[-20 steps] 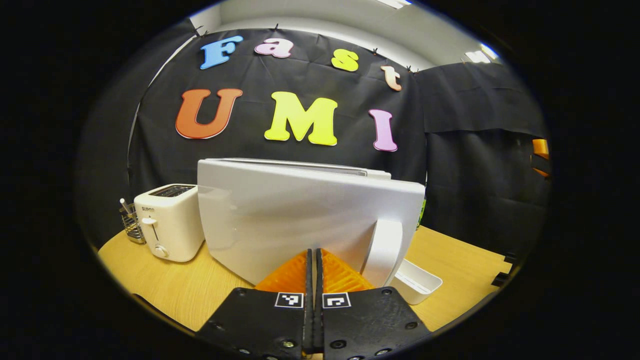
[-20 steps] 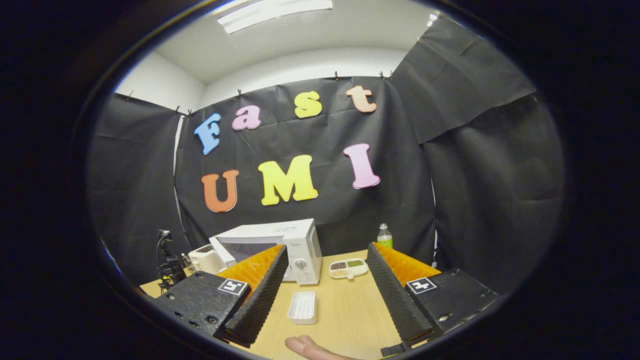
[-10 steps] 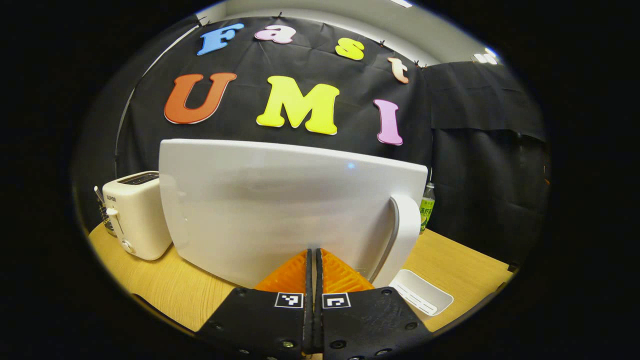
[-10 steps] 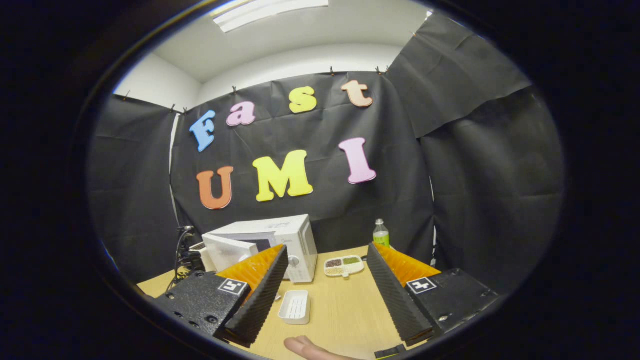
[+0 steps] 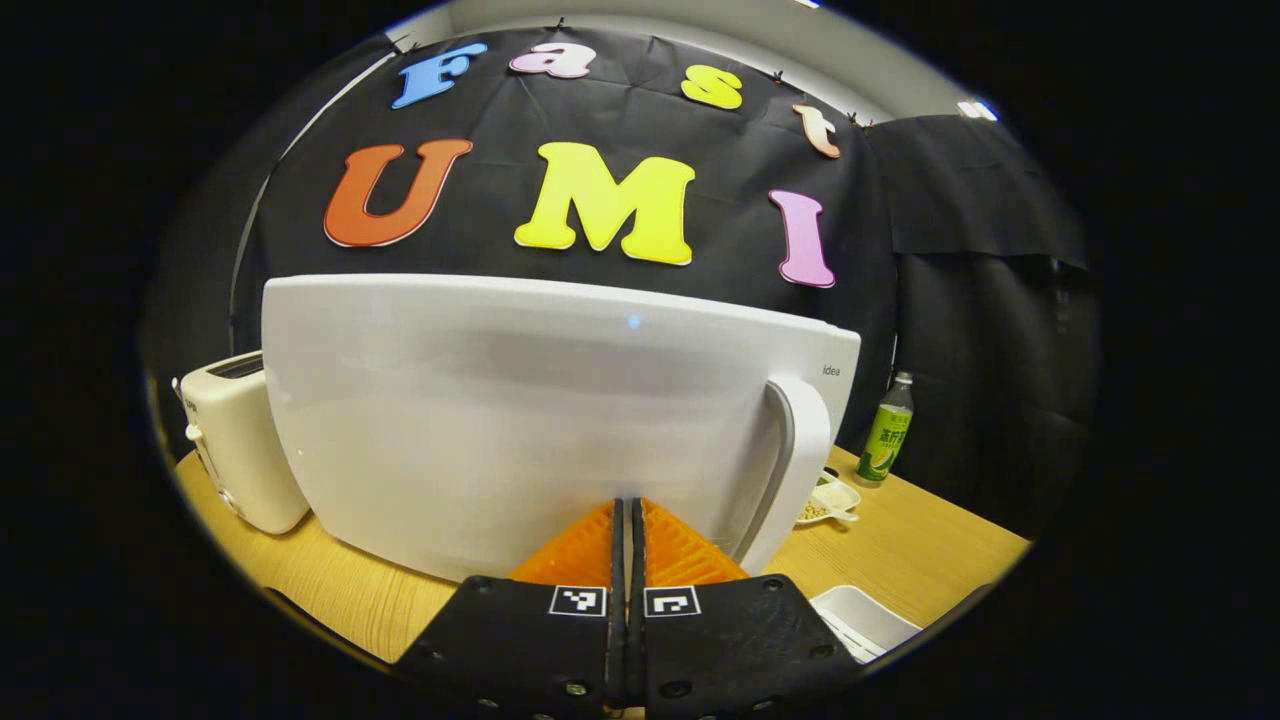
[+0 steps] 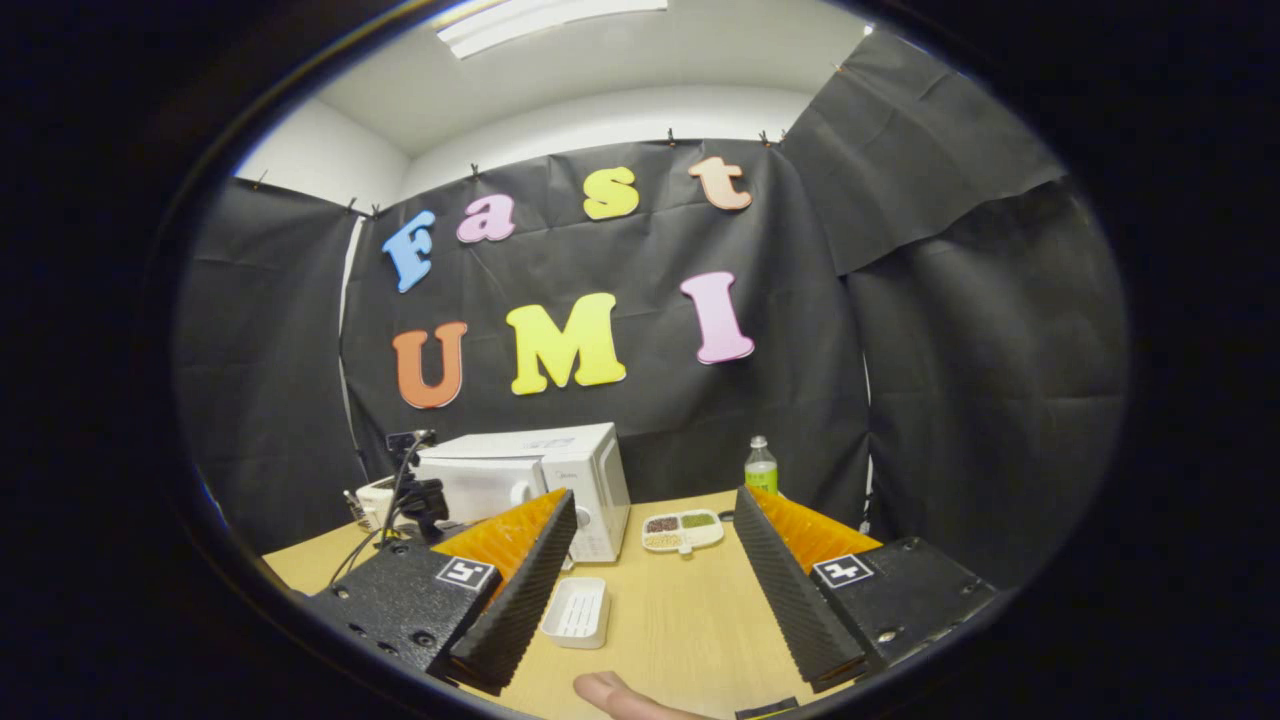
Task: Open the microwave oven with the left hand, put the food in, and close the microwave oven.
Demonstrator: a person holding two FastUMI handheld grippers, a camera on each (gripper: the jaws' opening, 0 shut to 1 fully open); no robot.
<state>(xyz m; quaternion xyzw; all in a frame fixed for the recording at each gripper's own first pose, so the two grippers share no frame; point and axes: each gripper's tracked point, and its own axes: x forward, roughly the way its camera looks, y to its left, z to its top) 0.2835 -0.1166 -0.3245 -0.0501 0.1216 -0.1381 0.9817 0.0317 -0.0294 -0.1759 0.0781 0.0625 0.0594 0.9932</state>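
This was a staged recording booth, not a real kitchen: black cloth (image 6: 960,330) was clipped up as walls under an office-style ceiling light (image 6: 550,18). A wooden tabletop (image 6: 680,620) carried kitchen props: a white microwave (image 6: 560,480), a toaster (image 5: 235,440), a green bottle (image 6: 761,466).

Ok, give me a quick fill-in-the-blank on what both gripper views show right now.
1. The left gripper is ____, its fingers together against the microwave door.
2. The right gripper is ____, holding nothing.
3. On the table, the sectioned food tray lies between the microwave and the green ____.
4. The appliance left of the door is a ____.

Answers: shut; open; bottle; toaster
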